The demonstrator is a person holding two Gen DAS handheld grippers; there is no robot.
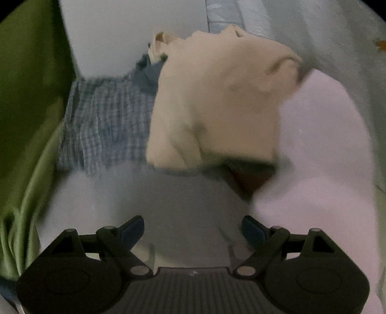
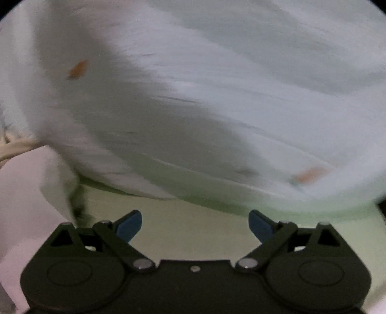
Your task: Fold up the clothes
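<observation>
In the left wrist view, a cream garment (image 1: 217,103) lies bunched ahead, partly over a blue checked shirt (image 1: 106,123) to its left. A pale pink garment (image 1: 320,154) lies at the right, and a grey-white cloth (image 1: 168,200) spreads just ahead of my left gripper (image 1: 193,229), which is open and empty above it. In the right wrist view, my right gripper (image 2: 195,224) is open and empty over a pale green surface (image 2: 193,231). A big white cloth with orange marks (image 2: 205,108) fills the view ahead, blurred. The pink garment's edge (image 2: 29,193) shows at the left.
A green fabric (image 1: 26,120) hangs along the left side in the left wrist view. A white surface (image 1: 120,36) and a pale blue patterned cloth (image 1: 229,17) lie beyond the clothes. Both views are motion-blurred.
</observation>
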